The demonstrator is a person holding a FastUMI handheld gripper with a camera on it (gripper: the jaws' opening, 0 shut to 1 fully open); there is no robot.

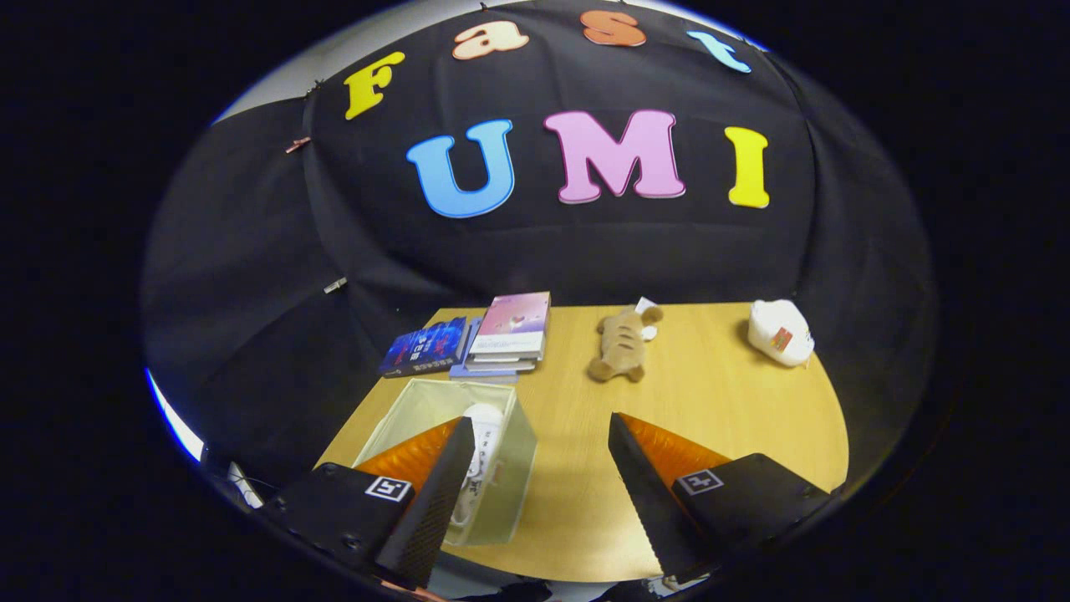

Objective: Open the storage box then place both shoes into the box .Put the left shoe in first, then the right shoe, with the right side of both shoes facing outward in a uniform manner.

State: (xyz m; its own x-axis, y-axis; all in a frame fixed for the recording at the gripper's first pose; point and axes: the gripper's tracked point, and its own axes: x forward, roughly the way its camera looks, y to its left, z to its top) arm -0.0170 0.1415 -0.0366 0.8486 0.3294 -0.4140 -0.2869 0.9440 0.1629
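A pale, translucent storage box (518,468) stands open on the wooden table (719,401), near its front left corner. A white shoe (483,435) lies inside it, toe pointing away from me; whether a second shoe is in there is hidden by my left finger. My gripper (539,489) hovers above the table's front edge, open wide with nothing between its fingers. The left finger (435,493) overlaps the box, while the right finger (644,493) is over bare wood to the box's right.
Beyond the box lie a stack of books (510,334) and a dark blue book (425,346). A brown plush toy (620,344) rests mid-table, and a white bundle (781,333) sits at the far right corner. Black cloth walls surround the table.
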